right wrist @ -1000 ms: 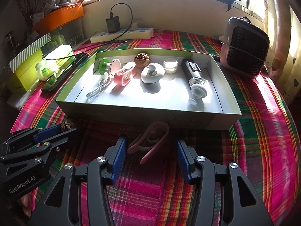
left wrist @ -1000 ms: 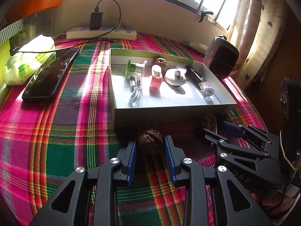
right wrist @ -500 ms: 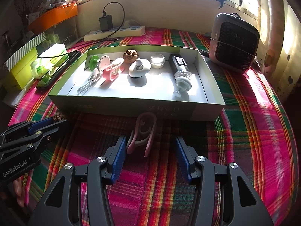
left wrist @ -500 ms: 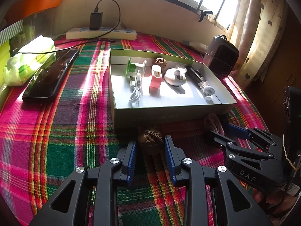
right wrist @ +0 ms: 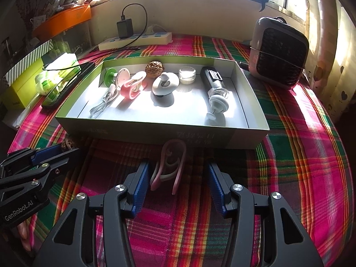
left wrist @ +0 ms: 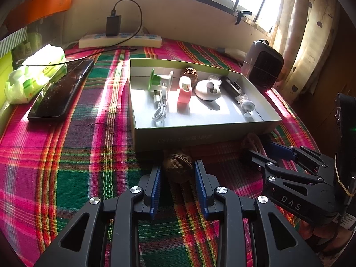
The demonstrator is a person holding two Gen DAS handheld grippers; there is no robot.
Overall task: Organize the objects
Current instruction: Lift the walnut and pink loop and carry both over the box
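Note:
A brown walnut [left wrist: 178, 171] lies on the plaid cloth just in front of the open green-sided box [left wrist: 200, 133]. My left gripper [left wrist: 178, 165] is shut on the walnut, its blue pads against both flanks. In the right wrist view a pink clip [right wrist: 171, 155] lies against the front wall of the box [right wrist: 155, 131]. My right gripper [right wrist: 177, 165] stands open around the clip, with a clear gap on its right side. The left gripper [right wrist: 66, 150] shows at that view's left edge with the walnut [right wrist: 66, 143] at its tips.
The box holds another walnut [right wrist: 155, 67], a second pink clip [right wrist: 133, 84], a white knob [right wrist: 165, 84], a white cable [left wrist: 160, 109] and a black bottle [right wrist: 214, 82]. A small heater [right wrist: 280, 53] stands at the back right. A power strip [right wrist: 135, 40] lies by the wall. A dark phone [left wrist: 60, 93] lies to the left.
The right wrist view swung slightly, so the box now looks squarer and the pink clip more upright between the fingers. The left gripper and walnut have not moved.

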